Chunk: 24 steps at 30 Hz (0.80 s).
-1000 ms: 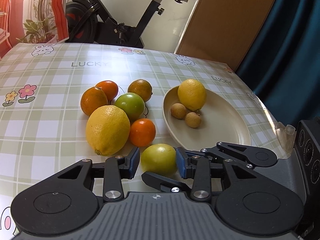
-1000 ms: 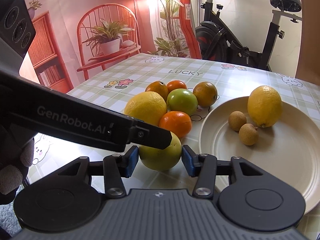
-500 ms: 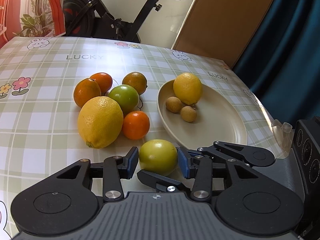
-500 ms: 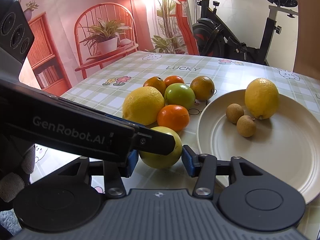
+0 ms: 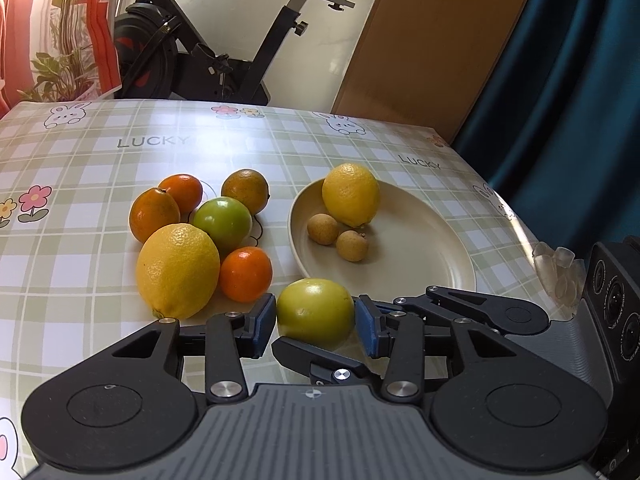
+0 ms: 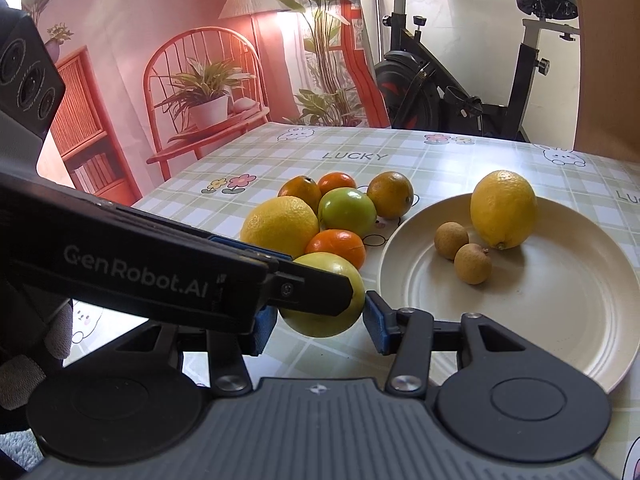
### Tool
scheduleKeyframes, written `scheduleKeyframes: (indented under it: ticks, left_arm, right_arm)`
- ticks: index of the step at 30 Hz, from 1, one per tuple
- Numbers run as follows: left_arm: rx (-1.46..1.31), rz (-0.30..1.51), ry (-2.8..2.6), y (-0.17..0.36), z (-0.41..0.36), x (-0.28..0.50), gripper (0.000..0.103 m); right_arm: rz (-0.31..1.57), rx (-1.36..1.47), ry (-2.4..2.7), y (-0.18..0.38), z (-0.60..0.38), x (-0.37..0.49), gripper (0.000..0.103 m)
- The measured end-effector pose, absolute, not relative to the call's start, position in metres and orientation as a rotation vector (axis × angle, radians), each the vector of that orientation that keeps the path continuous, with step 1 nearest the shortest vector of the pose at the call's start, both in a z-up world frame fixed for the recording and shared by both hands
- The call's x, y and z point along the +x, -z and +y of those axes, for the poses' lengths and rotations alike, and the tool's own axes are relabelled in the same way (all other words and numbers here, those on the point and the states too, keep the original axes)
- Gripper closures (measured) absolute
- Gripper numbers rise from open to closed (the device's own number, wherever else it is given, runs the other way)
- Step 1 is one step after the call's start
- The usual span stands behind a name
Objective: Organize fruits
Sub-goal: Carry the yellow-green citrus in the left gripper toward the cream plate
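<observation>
The yellow-green fruit [image 5: 315, 310] sits on the counter [image 5: 80, 168] just beside the cream plate [image 5: 424, 264], smooth-skinned, bracketed by the left gripper [image 5: 316, 322] and the right gripper [image 6: 320, 320], both sets of blue-padded fingers [image 5: 264, 322] spread about fruit-wide, with contact too close to call. "GenRobot.AI" reads on the left gripper's arm, which hides part of the fruit in the right wrist view. "LUCKY" is printed on the counter beyond the plate, which carries a lemon [image 5: 351, 194] and two small brown fruits [image 5: 338, 237].

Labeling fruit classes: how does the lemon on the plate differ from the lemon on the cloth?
The plate lemon sits on the cream plate beside two longans; the cloth lemon lies on the checked tablecloth against the orange and green fruits. The cloth lemon looks larger here, though it is nearer the camera. Both are yellow, pebbled, ungripped.
</observation>
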<state>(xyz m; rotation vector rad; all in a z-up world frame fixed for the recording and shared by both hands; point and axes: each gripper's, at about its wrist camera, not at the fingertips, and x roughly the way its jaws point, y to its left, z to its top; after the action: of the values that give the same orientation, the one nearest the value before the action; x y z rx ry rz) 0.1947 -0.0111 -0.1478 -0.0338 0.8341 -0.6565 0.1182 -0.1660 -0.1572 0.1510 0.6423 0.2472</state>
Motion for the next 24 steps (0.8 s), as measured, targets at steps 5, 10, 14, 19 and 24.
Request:
scheduleKeyframes:
  ticks: [5, 10, 14, 19, 24]
  left_arm:
    - [-0.019, 0.811, 0.666, 0.140, -0.022, 0.192, 0.057]
    - [0.003, 0.799, 0.673, 0.135, -0.030, 0.192, 0.057]
    - [0.009, 0.805, 0.686, 0.135, -0.039, 0.198, 0.057]
    - [0.030, 0.815, 0.683, 0.140, -0.053, 0.211, 0.057]
    - [0.032, 0.842, 0.687, 0.149, -0.061, 0.224, 0.057]
  right_arm:
    - [0.611, 0.181, -0.215, 0.148, -0.177, 0.113, 0.053]
    - [0.582, 0.206, -0.197, 0.142, -0.187, 0.109, 0.053]
    - [0.573, 0.223, -0.169, 0.142, -0.195, 0.109, 0.053]
    - [0.573, 0.240, -0.136, 0.145, -0.204, 0.116, 0.053]
    - [0.597, 0.246, -0.120, 0.152, -0.213, 0.127, 0.053]
